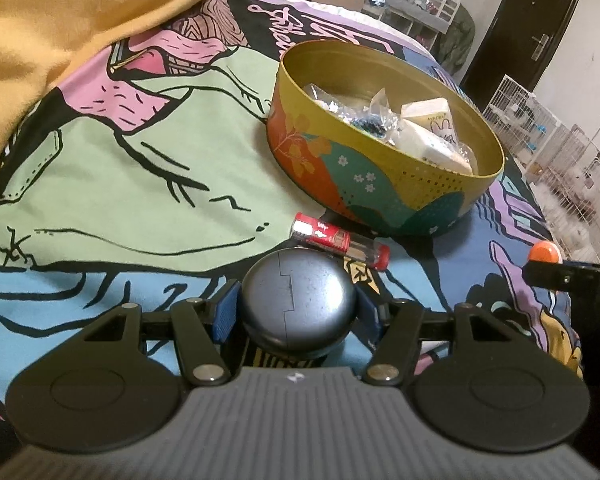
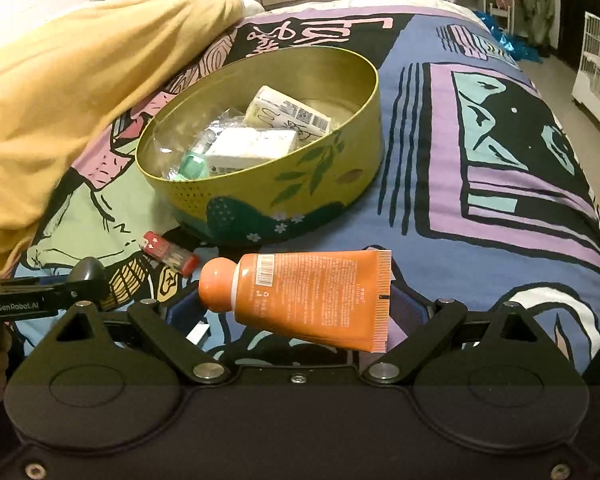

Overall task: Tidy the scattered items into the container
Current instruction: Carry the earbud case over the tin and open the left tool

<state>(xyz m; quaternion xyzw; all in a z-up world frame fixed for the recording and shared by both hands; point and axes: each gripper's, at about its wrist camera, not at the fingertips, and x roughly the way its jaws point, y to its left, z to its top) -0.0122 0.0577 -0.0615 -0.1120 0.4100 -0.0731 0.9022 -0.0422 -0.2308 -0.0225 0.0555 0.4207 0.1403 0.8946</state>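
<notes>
A round painted tin (image 1: 380, 184) sits on the bed and holds several small packets; it also shows in the right wrist view (image 2: 300, 184). My left gripper (image 1: 296, 308) is shut on a round dark grey case (image 1: 298, 296), just in front of a red and clear tube (image 1: 340, 245) that lies beside the tin. My right gripper (image 2: 300, 304) has its blue pads at both ends of an orange tube (image 2: 308, 296) lying crosswise; it looks held. The red tube (image 2: 170, 254) shows at its left.
A yellow blanket (image 1: 60, 40) is heaped at the left (image 2: 60, 100). The patterned bedspread (image 2: 480, 160) falls off at the right edge. White wire cages (image 1: 560, 160) stand on the floor to the right.
</notes>
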